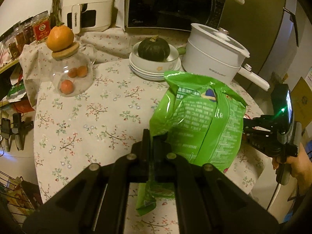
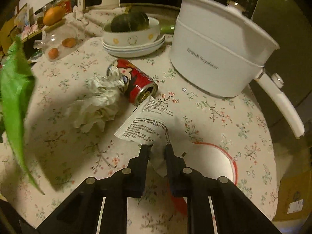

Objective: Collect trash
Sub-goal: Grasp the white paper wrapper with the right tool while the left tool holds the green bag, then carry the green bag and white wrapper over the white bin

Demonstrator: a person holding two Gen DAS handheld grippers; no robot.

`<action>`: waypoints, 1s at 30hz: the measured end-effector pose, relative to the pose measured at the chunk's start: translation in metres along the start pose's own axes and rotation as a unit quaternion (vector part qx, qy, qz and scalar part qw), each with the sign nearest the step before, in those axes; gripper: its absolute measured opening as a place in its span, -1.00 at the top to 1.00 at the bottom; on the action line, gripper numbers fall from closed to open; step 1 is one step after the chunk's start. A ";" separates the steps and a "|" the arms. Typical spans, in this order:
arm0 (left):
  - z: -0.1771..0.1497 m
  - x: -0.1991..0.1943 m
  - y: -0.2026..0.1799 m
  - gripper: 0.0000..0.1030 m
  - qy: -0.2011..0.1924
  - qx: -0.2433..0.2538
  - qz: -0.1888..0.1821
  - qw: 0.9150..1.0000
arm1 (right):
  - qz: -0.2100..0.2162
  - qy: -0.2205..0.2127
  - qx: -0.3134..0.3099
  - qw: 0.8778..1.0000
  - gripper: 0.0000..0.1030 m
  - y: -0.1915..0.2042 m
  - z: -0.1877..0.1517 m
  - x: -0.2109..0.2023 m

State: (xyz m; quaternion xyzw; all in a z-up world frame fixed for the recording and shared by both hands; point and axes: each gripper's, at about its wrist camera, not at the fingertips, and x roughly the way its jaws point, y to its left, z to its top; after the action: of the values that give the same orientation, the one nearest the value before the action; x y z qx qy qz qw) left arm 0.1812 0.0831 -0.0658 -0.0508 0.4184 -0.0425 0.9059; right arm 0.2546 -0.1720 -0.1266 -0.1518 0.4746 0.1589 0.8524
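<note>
My left gripper (image 1: 152, 136) is shut on the lower corner of a green snack bag (image 1: 198, 120) and holds it upright above the table; the bag also shows at the left edge of the right wrist view (image 2: 15, 101). My right gripper (image 2: 156, 148) is shut on a white printed wrapper (image 2: 144, 124) with a red-rimmed end, lifted just off the floral tablecloth (image 2: 78, 156). A red can (image 2: 134, 81) lies on its side beyond it, next to crumpled white tissue (image 2: 97, 105). The right gripper also shows in the left wrist view (image 1: 245, 124), behind the bag.
A white electric pot (image 2: 214, 44) with a long handle stands at the right. Stacked white plates and a bowl (image 2: 132, 39) holding a dark squash sit at the back. A glass jar (image 1: 72, 74) topped with an orange stands at the left. A microwave (image 1: 171, 3) is behind.
</note>
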 end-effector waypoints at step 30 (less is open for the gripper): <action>-0.061 -0.029 -0.176 0.93 0.006 0.132 -0.128 0.983 | -0.056 0.016 0.106 0.993 0.65 -0.059 -0.176 -0.140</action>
State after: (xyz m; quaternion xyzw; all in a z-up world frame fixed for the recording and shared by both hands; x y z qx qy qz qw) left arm 0.1097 -0.0917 -0.0610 0.0168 0.4044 -0.2135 0.8891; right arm 0.0754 -0.3150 -0.0889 -0.0891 0.4932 0.0576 0.8634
